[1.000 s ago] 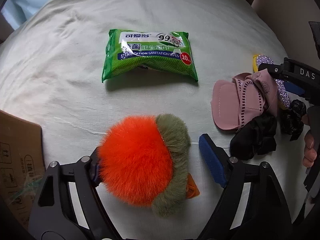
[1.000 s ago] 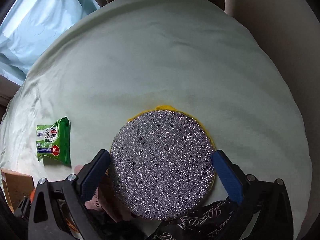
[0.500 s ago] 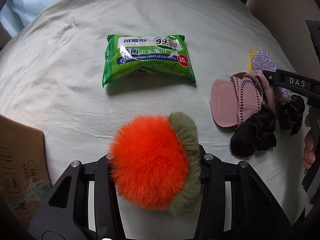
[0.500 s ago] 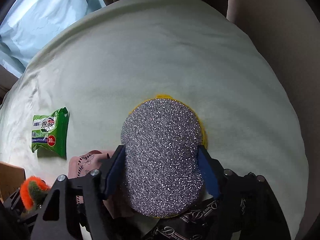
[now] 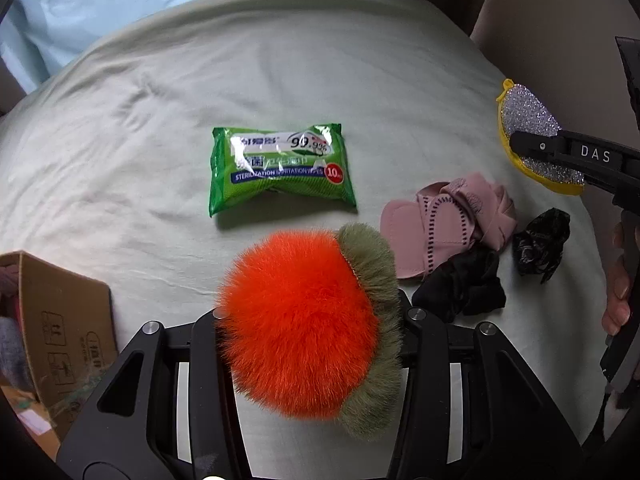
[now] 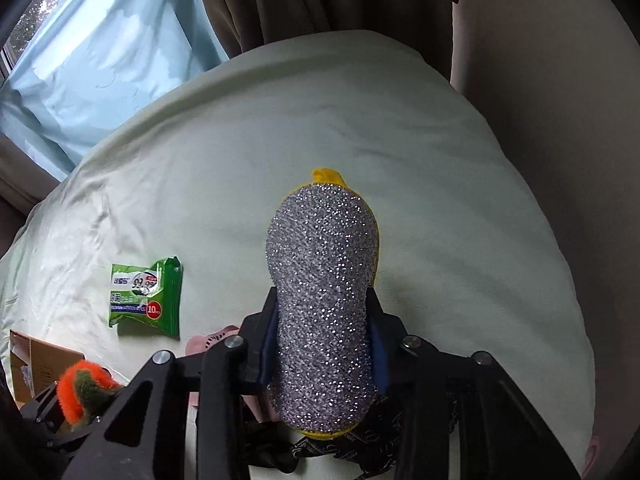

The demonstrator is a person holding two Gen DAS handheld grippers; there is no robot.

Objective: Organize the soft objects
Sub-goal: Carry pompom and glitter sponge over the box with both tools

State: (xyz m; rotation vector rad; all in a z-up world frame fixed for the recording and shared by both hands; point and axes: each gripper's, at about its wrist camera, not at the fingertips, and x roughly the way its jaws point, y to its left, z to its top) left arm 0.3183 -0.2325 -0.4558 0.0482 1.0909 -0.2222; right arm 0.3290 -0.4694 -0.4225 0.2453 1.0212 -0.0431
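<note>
Left gripper point(image 5: 310, 320) clenches the pompom point(image 5: 308, 320), hiding its fingers; right gripper point(image 6: 323, 344) squeezes the scourer point(image 6: 323, 300). Wipes point(image 5: 280, 168) lie beyond the pompom, a box point(image 5: 60, 320) cut off left.

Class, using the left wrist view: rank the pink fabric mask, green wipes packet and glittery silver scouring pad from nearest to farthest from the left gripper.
1. Pink fabric mask, just ahead, right.
2. Green wipes packet, ahead, left of centre.
3. Glittery silver scouring pad, far right, held by the right gripper.

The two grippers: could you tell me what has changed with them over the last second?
Both closed and lifted: the left gripper clamped the orange pompom, the right gripper squeezed the glittery sponge narrow and raised it off the bed. The wipes pack and pink cloth stayed put.
</note>
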